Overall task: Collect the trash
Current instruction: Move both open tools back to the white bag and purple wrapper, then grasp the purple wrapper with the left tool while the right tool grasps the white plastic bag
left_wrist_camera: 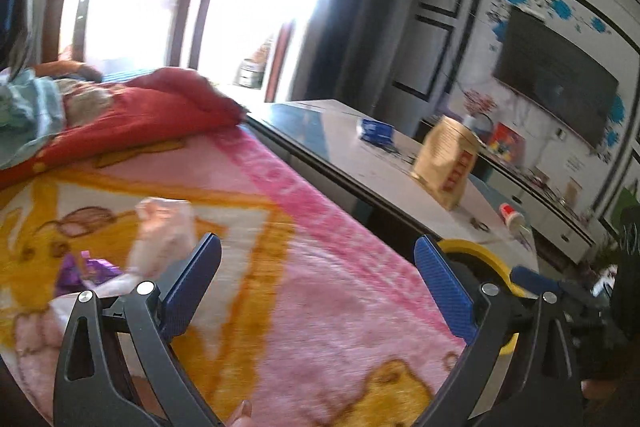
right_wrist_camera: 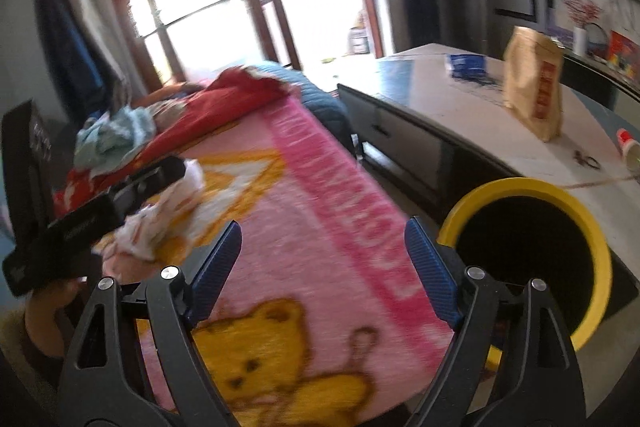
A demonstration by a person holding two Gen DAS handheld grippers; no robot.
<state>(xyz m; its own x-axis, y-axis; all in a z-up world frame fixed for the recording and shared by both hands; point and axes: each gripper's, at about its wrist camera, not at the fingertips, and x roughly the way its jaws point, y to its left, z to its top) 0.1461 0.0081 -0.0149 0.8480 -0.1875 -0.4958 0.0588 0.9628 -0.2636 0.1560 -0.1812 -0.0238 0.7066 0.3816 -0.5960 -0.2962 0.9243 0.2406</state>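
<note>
Crumpled white tissue paper (left_wrist_camera: 162, 235) lies on the pink blanket (left_wrist_camera: 312, 267), with a purple wrapper (left_wrist_camera: 80, 273) beside it. My left gripper (left_wrist_camera: 318, 263) is open and empty, its left finger just right of the tissue. In the right wrist view the same tissue (right_wrist_camera: 160, 223) lies at left, with the left gripper's black body (right_wrist_camera: 80, 223) over it. My right gripper (right_wrist_camera: 322, 239) is open and empty above the blanket (right_wrist_camera: 332, 247). A yellow-rimmed bin (right_wrist_camera: 532, 259) stands right of the bed, beside my right finger; its rim also shows in the left wrist view (left_wrist_camera: 480, 255).
A white low table (right_wrist_camera: 460, 115) stands right of the bed with a brown paper bag (right_wrist_camera: 534, 83), a blue packet (right_wrist_camera: 466, 65) and a small cup (right_wrist_camera: 628, 147). Red bedding (right_wrist_camera: 224, 107) and a light blue cloth (right_wrist_camera: 116, 139) are heaped at the bed's far end.
</note>
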